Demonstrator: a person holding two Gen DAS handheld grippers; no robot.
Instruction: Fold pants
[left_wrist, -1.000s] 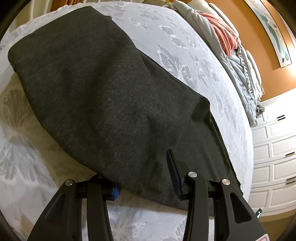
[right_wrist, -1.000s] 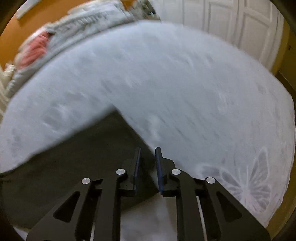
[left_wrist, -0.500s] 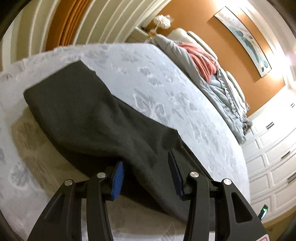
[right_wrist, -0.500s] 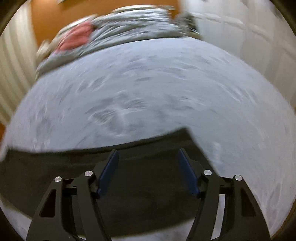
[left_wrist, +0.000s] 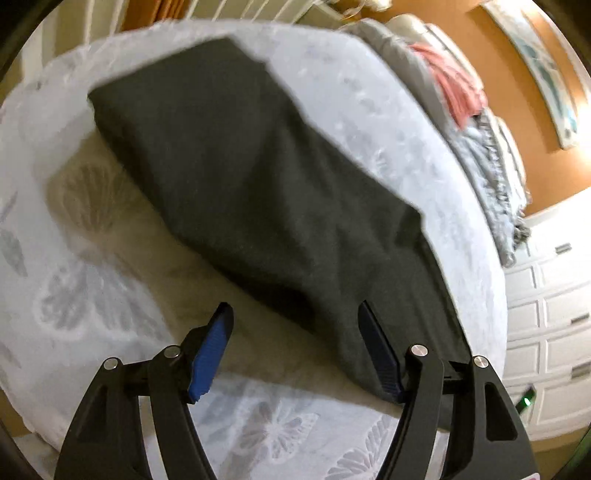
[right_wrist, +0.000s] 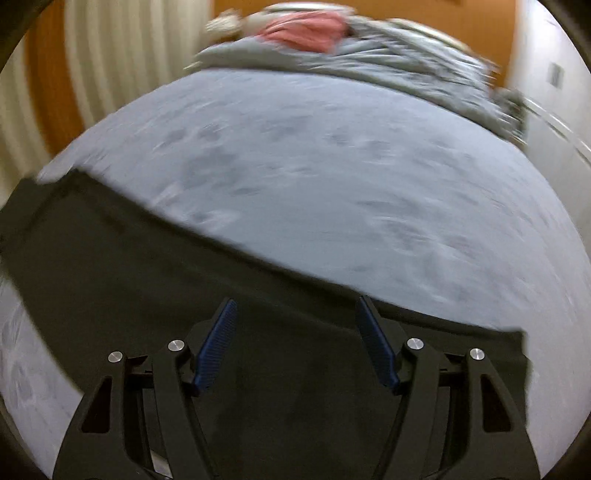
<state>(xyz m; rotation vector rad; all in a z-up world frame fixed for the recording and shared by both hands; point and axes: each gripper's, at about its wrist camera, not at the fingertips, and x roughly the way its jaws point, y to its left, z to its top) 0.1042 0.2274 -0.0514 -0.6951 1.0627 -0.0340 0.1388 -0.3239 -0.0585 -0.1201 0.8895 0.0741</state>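
Both the left hand-held gripper (left_wrist: 293, 345) and right hand-held gripper (right_wrist: 295, 341) hang spread wide, ribbed blue pads bare, over the dark grey knit pants (left_wrist: 258, 177) – a folded slab flat on the butterfly-embossed bed (left_wrist: 399, 155) – its far hem blurred

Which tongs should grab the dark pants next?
Probably the left tongs: they are open at the near edge of the dark grey fabric pants. The right tongs are open over its middle.
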